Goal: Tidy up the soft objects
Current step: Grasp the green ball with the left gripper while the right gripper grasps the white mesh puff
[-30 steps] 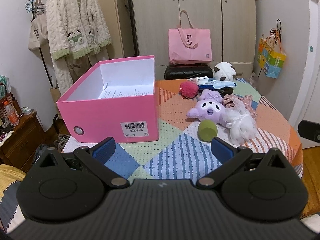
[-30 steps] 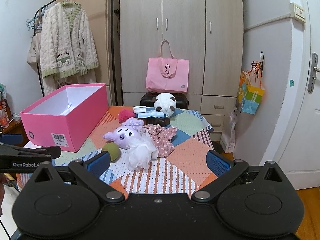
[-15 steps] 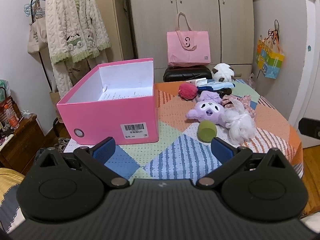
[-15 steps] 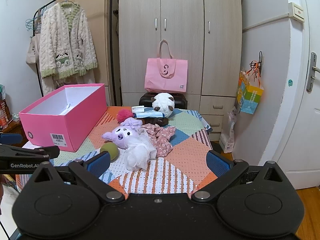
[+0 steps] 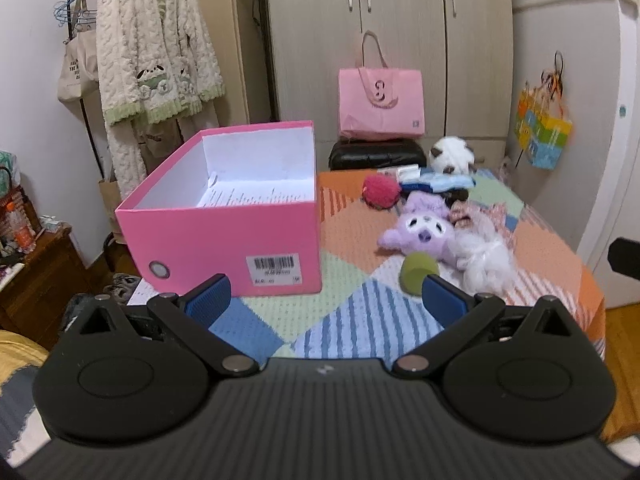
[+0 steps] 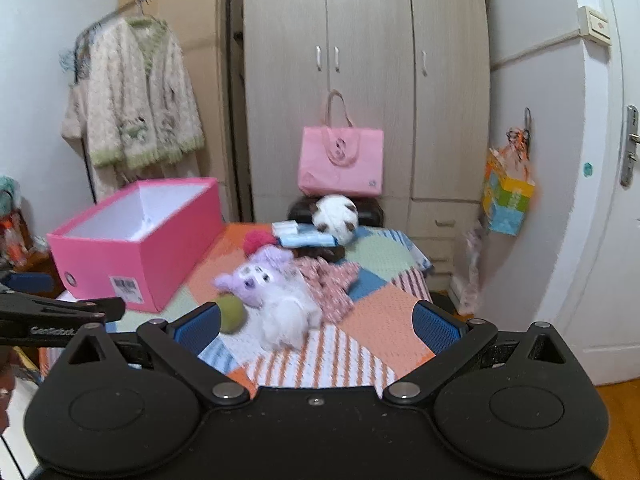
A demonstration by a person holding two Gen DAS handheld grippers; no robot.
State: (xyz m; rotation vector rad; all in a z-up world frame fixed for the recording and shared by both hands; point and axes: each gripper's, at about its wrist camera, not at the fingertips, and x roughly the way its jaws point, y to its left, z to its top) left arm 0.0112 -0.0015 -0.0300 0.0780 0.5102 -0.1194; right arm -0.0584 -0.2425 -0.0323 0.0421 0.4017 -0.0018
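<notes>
Both tools empty, jaws spread wide. Left tool (image 5: 325, 294) faces the open pink box (image 5: 224, 236), just ahead and to its left on the counter (image 5: 348, 316); likely the bin, kept clear for drops. Right tool (image 6: 316, 326) points at the soft pile ahead: green ball (image 6: 230, 313) nearest its left finger, purple plush (image 6: 256, 278) and white fluff (image 6: 288, 316) beyond. Probably a first pick coming.

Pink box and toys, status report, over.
Left gripper open, empty; right gripper open, empty. Pink box open, only paper inside. Purple plush, green ball, white puff lie loose on the table. Nothing blocking.
</notes>
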